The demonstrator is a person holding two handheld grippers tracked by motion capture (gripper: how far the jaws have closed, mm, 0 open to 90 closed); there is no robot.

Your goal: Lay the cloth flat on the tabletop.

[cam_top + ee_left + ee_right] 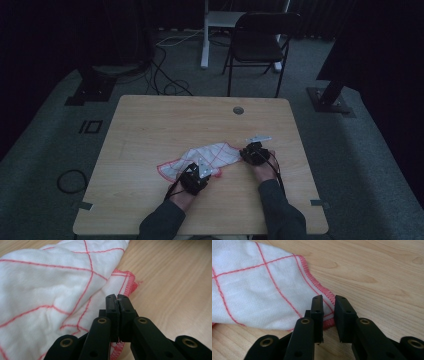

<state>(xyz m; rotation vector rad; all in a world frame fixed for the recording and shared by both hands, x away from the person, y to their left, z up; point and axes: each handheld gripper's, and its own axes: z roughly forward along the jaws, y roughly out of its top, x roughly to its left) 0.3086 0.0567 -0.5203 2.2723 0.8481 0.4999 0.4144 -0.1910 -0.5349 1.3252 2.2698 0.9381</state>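
Table (150, 125): pale wood, dimly lit from above.
Cloth (202, 157): white with red grid and red hem, lying rumpled toward the near edge, between both grippers.
Left gripper (117, 298): jaws pressed together, seemingly pinching the hem; the bite is thin, so hard to confirm.
Right gripper (328, 305): jaws narrowly parted, straddling a corner hem. Advice: seat the hem deep before closing, then lift evenly.

Dark sleeves (280, 215), black tool (117, 300), brass screws, black cables
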